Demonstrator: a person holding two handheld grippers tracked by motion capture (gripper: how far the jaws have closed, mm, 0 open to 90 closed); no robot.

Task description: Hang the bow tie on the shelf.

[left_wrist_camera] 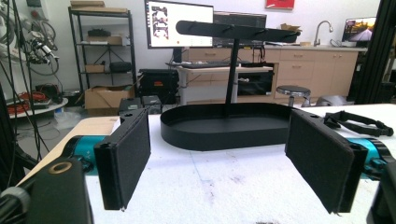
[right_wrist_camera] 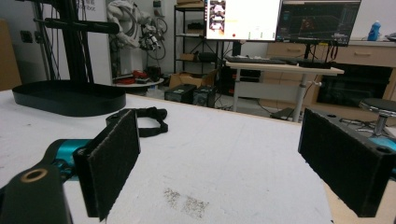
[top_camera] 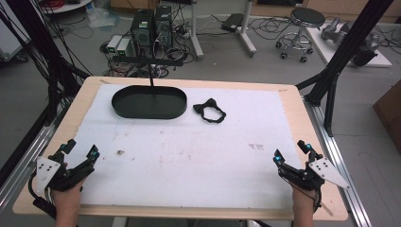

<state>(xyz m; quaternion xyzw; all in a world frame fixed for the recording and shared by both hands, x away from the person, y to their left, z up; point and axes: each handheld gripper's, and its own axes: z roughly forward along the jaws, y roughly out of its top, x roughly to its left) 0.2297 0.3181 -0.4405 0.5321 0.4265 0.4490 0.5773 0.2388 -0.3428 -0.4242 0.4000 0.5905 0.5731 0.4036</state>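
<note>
A black oval tray (top_camera: 148,102) with an upright post and a crossbar (left_wrist_camera: 236,31) stands at the back of the white mat (top_camera: 189,146). Just right of the tray lies a black strap-like item (top_camera: 209,111), loosely coiled. My left gripper (top_camera: 81,149) rests at the mat's near left corner, open, nothing between its pads (left_wrist_camera: 125,156). At the near right edge my right gripper (top_camera: 292,151) is open too and holds nothing. In the left gripper view the tray (left_wrist_camera: 226,126) lies straight ahead with the strap (left_wrist_camera: 357,123) at the right. In the right gripper view the strap (right_wrist_camera: 147,119) lies ahead to the left, with the tray (right_wrist_camera: 70,97) beyond it.
The mat covers a wooden table (top_camera: 97,87) with rounded corners. Black frame posts (top_camera: 347,42) rise at the right, and cables hang at the left. Computers (top_camera: 151,28), a stool (top_camera: 302,30) and loose wires stand on the floor beyond the table. Small dark stains (top_camera: 120,152) mark the mat.
</note>
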